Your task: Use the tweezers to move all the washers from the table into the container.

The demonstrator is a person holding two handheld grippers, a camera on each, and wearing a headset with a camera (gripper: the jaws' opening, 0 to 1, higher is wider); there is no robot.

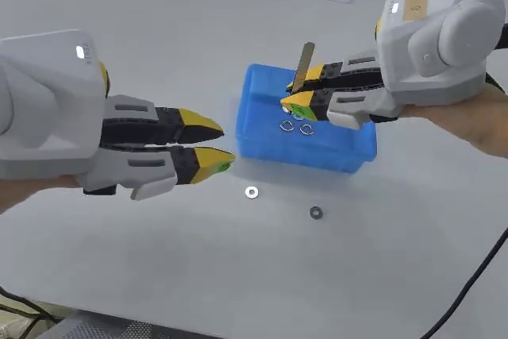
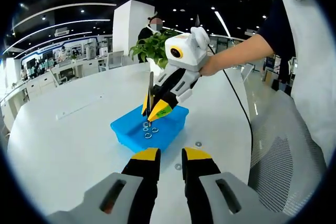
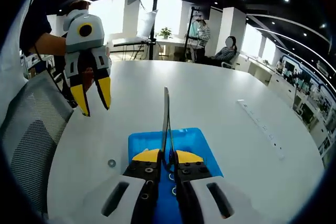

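Head view, stock by item.

Item: container (image 1: pixel 262 129). Blue, shallow, rectangular, on the middle of the white table (image 1: pixel 159 275). It holds several small silver washers (image 1: pixel 295 125) lying flat near its centre.

Item: loose stock on the table, two pieces just near of the container and apart from each other. One is a bright washer (image 1: pixel 252 191); the other is a darker washer (image 1: pixel 316 212) to its right. Judged well along but unfinished, with two transfers left.

Item: tweezers (image 1: pixel 305 59). Thin flat metal, tilted near upright, pinched between the fingers of the right gripper (image 1: pixel 305 90). The tips are lowered into the container among the washers; whether they carry one cannot be told.

Item: left gripper (image 1: pixel 225 144). Left of the container, above the table, fingers a little spread with nothing between them.
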